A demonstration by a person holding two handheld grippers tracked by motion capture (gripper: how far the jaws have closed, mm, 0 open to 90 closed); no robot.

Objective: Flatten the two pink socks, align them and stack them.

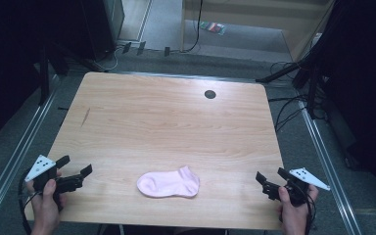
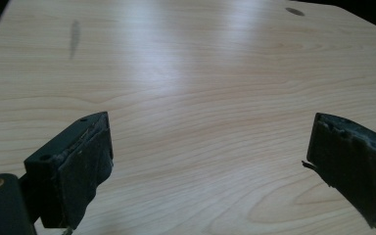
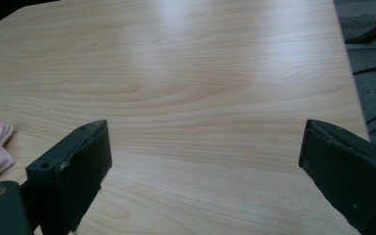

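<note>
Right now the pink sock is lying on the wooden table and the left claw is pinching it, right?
Not quite. The small pink ankle sock does lie on the light wooden table, but the left claw is open and apart from it, off to the side. The high view shows the gap between them.

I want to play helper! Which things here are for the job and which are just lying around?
Probably for the job:
pink sock, lying flat on the table
left gripper, fingers open
right gripper, fingers open

Just lying about:
cables on the floor
colourful packet on the floor
</note>
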